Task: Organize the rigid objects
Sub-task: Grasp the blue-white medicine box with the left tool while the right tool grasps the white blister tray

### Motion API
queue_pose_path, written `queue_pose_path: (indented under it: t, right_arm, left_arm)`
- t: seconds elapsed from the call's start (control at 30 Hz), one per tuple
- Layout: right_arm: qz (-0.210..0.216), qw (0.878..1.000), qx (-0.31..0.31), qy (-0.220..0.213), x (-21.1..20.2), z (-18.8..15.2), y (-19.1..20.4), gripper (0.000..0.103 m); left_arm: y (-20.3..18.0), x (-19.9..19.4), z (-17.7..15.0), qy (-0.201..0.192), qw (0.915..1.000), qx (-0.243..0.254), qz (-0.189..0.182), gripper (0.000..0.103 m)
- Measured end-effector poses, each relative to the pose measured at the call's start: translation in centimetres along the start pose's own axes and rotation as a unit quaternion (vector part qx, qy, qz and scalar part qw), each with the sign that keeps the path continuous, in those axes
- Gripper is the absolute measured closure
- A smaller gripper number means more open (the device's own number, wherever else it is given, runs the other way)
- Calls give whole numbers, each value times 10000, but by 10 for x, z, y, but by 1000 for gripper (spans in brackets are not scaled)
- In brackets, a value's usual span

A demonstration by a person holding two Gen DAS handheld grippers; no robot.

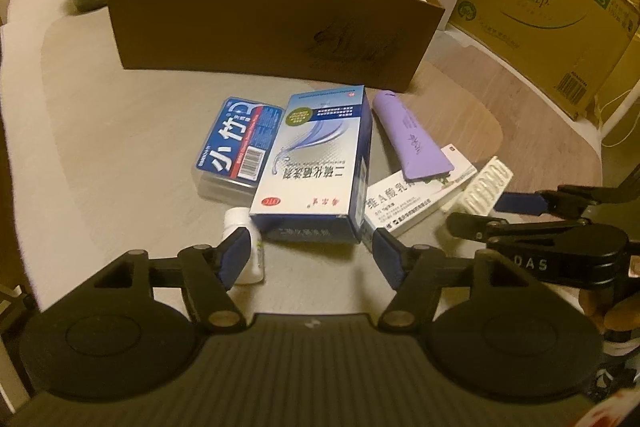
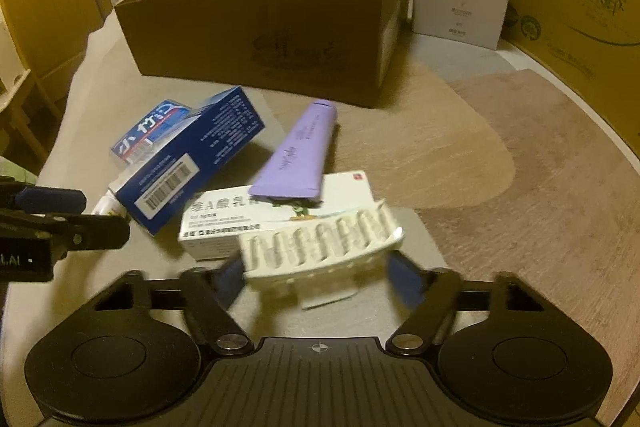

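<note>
The white blister tray (image 2: 320, 247) lies crosswise between the right gripper (image 2: 320, 277)'s half-open fingers, its left end at one pad, its right end apart from the other. The left gripper (image 1: 310, 255) gapes empty before the blue-white carton (image 1: 316, 163), whose long axis points toward the brown box (image 1: 272, 39).

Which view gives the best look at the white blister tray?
The right wrist view: the white blister tray sits close, between the right tongs, its ridged pockets plain. The left wrist view shows only part of it, small, behind the right tongs.
</note>
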State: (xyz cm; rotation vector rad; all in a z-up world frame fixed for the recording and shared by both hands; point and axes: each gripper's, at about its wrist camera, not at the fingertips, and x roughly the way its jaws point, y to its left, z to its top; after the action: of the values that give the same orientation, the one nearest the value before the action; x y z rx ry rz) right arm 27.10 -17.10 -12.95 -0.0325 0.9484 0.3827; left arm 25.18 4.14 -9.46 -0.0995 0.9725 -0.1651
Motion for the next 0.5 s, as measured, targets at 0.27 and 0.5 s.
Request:
queue_pose_path:
  t: [0.27, 0.5]
  right_arm:
    - [-111, 9994, 276, 163, -1, -3, -32, 45]
    - [108, 9980, 607, 147, -19, -3, -39, 29]
  left_arm:
    - [5, 17, 11, -27, 9999, -12, -127, 32]
    - [7, 33, 16, 11, 9999, 88, -139, 31]
